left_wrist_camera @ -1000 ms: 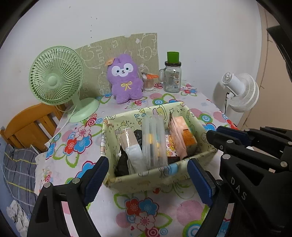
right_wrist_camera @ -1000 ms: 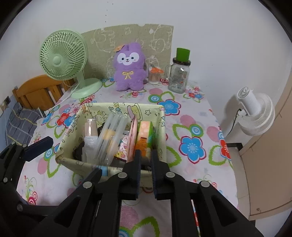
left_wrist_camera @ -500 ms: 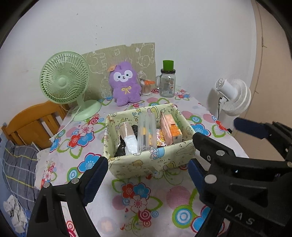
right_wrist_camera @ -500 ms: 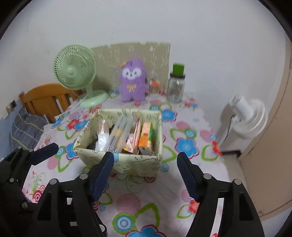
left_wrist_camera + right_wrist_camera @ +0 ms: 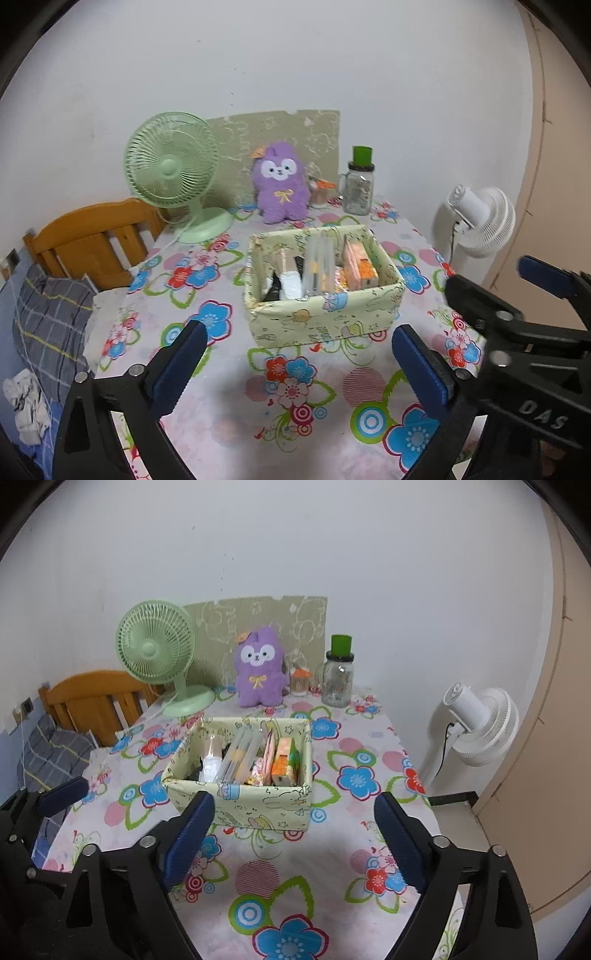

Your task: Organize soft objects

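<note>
A pale green fabric basket [image 5: 325, 317] [image 5: 236, 805] stands mid-table, filled with several packets, a clear case and an orange box. A purple plush toy [image 5: 281, 184] [image 5: 258, 668] sits upright at the back against a green board. My left gripper [image 5: 299, 369] is open and empty, above the near table in front of the basket. My right gripper [image 5: 295, 842] is open and empty, also short of the basket; it shows in the left wrist view [image 5: 517, 295] at the right.
A green desk fan [image 5: 173, 173] stands back left. A glass jar with a green lid [image 5: 358, 184] and a small cup stand beside the plush. A white fan [image 5: 476, 727] stands off the table's right edge. A wooden chair [image 5: 92, 243] is at left.
Both grippers have pulled back and up from the basket. The right gripper, shut one second ago, has opened. The basket now looks smaller and farther.
</note>
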The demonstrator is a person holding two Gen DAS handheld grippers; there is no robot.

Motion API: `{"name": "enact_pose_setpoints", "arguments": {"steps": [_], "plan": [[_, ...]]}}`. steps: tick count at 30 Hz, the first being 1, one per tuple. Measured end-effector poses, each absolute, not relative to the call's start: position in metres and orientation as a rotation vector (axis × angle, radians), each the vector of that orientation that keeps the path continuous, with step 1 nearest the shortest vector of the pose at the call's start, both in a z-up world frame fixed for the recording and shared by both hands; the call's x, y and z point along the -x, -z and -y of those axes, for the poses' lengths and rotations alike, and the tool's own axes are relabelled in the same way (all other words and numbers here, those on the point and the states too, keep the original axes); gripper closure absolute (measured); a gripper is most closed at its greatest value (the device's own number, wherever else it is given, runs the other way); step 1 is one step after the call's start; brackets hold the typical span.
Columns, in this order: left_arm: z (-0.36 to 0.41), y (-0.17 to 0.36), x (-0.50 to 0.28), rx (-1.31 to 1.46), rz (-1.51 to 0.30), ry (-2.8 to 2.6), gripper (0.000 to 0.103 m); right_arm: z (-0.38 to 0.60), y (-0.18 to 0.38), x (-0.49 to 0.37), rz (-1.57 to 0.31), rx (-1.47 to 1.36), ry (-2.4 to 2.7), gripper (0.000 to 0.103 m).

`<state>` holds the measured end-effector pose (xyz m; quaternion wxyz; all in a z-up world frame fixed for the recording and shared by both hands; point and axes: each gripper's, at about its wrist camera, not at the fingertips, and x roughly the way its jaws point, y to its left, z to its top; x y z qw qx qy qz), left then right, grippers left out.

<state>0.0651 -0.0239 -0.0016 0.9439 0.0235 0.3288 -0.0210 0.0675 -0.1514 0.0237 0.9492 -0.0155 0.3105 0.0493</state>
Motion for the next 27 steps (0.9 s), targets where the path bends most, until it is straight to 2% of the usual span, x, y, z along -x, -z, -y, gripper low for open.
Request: {"name": "enact_pose_setpoints", "arguments": {"steps": [5,27], "plan": [[0.017,-0.006,-0.051,-0.042,-0.631,0.010,0.000,0.159,-0.031,-0.055,-0.598,0.022,-0.083,0.005],[-0.002,-0.024,-0.022,0.000,-0.572,-0.012,0.000,0.169,-0.037,-0.035,-0.571,0.001,-0.078,0.004]]}}
